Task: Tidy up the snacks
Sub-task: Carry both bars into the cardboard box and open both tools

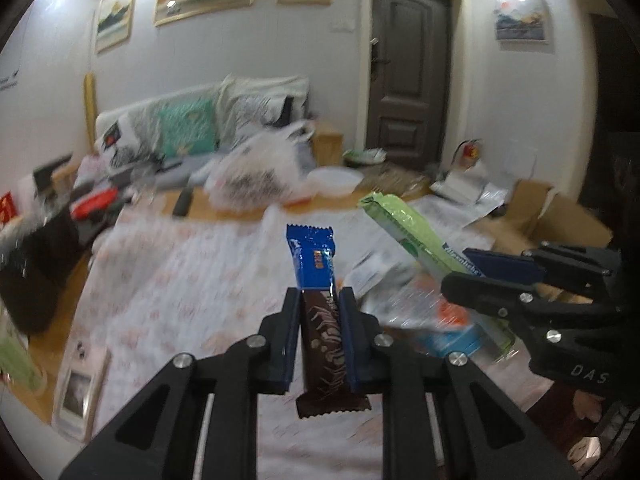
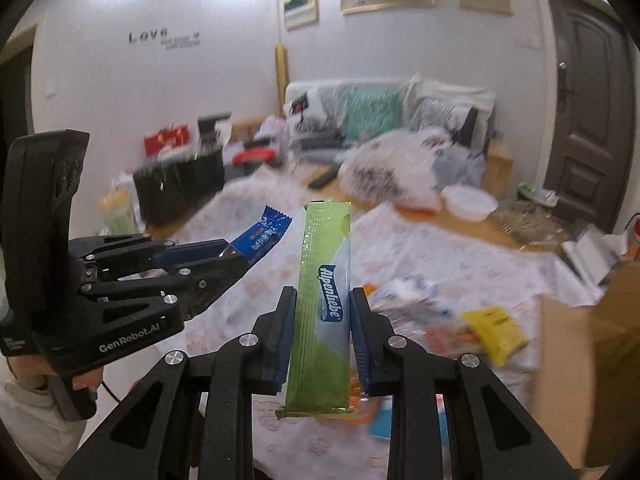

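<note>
My left gripper is shut on a blue-and-brown snack bar, whose blue end sticks up past the fingertips, held above the patterned tablecloth. In the right wrist view the same left gripper with the bar shows at the left. My right gripper is shut on a long green Alpenliebe candy pack, standing upright between the pads. That pack and the right gripper appear at the right of the left wrist view.
Loose snack packets lie on the cloth, among them a yellow packet and an orange-and-blue pack. A cardboard box stands at the right. Behind are a white bowl, a plastic bag, a black box and a sofa.
</note>
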`<state>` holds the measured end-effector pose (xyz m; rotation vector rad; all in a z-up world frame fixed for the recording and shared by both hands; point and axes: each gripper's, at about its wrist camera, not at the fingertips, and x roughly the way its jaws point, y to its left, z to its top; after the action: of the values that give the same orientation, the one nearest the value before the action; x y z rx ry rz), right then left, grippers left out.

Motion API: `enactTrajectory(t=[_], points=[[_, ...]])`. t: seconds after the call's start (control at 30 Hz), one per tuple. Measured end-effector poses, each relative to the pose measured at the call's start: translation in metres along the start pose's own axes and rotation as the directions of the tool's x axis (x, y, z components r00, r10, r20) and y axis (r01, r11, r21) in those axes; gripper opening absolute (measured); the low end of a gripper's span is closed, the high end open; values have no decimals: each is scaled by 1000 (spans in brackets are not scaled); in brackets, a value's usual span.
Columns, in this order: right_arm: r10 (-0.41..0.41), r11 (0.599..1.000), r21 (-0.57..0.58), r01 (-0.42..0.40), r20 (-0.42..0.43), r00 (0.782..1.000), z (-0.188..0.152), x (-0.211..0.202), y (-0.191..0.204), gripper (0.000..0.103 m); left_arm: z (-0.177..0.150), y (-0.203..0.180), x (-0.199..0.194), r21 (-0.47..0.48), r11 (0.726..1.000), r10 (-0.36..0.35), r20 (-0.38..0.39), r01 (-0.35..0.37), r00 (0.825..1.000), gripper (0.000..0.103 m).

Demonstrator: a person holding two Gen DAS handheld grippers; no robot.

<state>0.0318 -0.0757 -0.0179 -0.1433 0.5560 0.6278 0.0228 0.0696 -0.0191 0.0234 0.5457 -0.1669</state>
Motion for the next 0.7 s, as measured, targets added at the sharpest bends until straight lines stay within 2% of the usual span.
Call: enactTrajectory(t=[0.17, 0.33, 0.47, 0.6, 0.7], points=[[-74, 996, 51, 69, 102, 992, 3, -58, -42, 21, 38, -54, -13, 67, 994, -86, 67, 81, 994, 17], [-169, 981, 126, 150, 152, 974, -9, -108, -93, 21, 68, -121, -9, 135, 973, -201, 86, 188, 976, 17], [-239, 960, 182, 211, 151, 959, -28, -135, -134, 22, 83, -180, 6, 189, 944, -285, 58, 270, 957, 17], [-290, 940, 217, 264, 100, 952, -52, -150, -174, 22, 88, -230, 25, 221, 914, -349, 5, 339, 937, 17], [-296, 933, 229, 277, 53, 954, -68, -148, -193, 22, 88, -261, 44, 232, 895, -381, -52, 382, 923, 17]])
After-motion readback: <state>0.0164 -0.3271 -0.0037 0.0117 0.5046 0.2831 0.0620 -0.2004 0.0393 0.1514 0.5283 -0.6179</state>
